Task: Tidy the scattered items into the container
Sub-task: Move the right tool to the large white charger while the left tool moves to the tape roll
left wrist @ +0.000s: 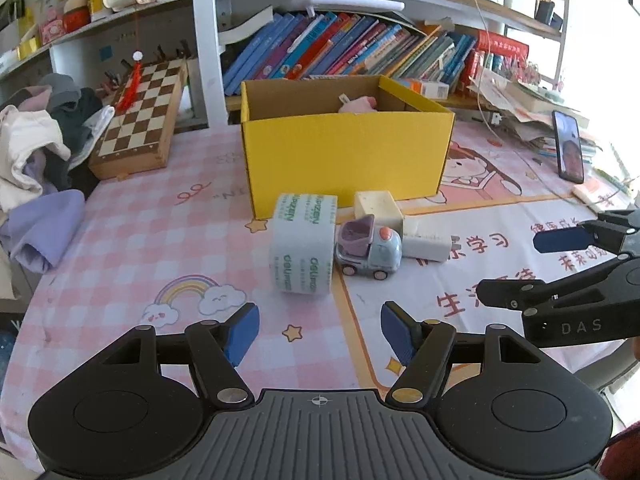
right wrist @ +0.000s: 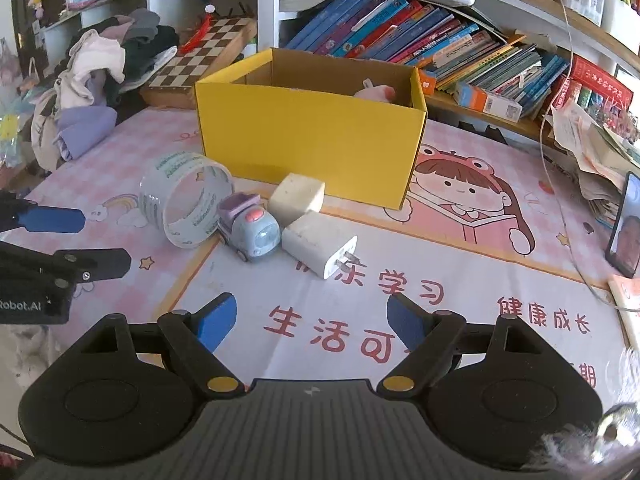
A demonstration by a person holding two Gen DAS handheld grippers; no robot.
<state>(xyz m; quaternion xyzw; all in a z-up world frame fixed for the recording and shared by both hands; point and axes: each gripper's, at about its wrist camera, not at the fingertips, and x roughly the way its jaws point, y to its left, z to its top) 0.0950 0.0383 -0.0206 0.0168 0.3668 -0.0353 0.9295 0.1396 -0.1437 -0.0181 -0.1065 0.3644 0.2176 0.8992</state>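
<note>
A yellow cardboard box (left wrist: 344, 156) (right wrist: 308, 136) stands open on the table with a pink item (left wrist: 358, 105) (right wrist: 376, 92) inside. In front of it lie a roll of clear tape (left wrist: 303, 244) (right wrist: 186, 200), a small blue toy truck (left wrist: 370, 246) (right wrist: 250, 228), a cream block (left wrist: 378, 208) (right wrist: 297, 198) and a white charger plug (left wrist: 426, 243) (right wrist: 320, 245). My left gripper (left wrist: 320, 334) is open, short of the tape and truck. My right gripper (right wrist: 310, 322) is open, short of the charger. Nothing sits between either pair of fingers.
A pile of clothes (left wrist: 36, 152) (right wrist: 96, 92) and a chessboard box (left wrist: 140, 116) (right wrist: 200, 60) lie at the left. Books fill the shelf (left wrist: 352, 48) behind the box. A propped phone (left wrist: 568, 152) (right wrist: 624, 232), a cable and stacked papers occupy the right side.
</note>
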